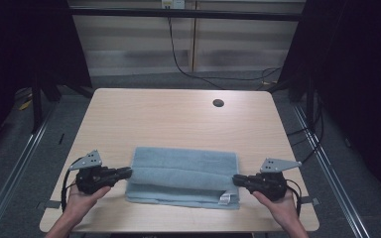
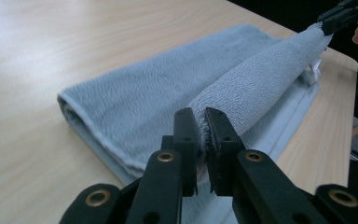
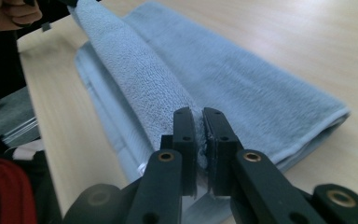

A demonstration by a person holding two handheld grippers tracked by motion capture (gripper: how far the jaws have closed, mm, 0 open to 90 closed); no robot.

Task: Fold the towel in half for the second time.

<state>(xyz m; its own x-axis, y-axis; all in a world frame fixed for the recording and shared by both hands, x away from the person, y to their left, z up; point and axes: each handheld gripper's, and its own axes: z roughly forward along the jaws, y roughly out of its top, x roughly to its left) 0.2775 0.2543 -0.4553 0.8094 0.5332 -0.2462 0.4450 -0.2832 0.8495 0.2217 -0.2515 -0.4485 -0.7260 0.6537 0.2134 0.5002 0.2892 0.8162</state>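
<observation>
A grey-blue towel [image 1: 183, 171] lies folded on the near half of the wooden table [image 1: 178, 114]. Its top layer is lifted into a taut ridge running between my two grippers. At the towel's left end my left gripper [image 1: 128, 172] pinches that layer's edge between its jaws, seen close up in the left gripper view [image 2: 201, 114] with the towel [image 2: 135, 93] stretching away. At the right end my right gripper [image 1: 235, 179] is likewise shut on the edge [image 3: 199, 114] of the towel [image 3: 242, 79]. Each hand holds its gripper low, near the table's front.
A round cable hole [image 1: 218, 103] sits at the table's far right. Black cables [image 1: 178, 59] hang behind the table. A white label [image 1: 224, 199] shows at the towel's near right corner. Bare wood lies beyond the towel.
</observation>
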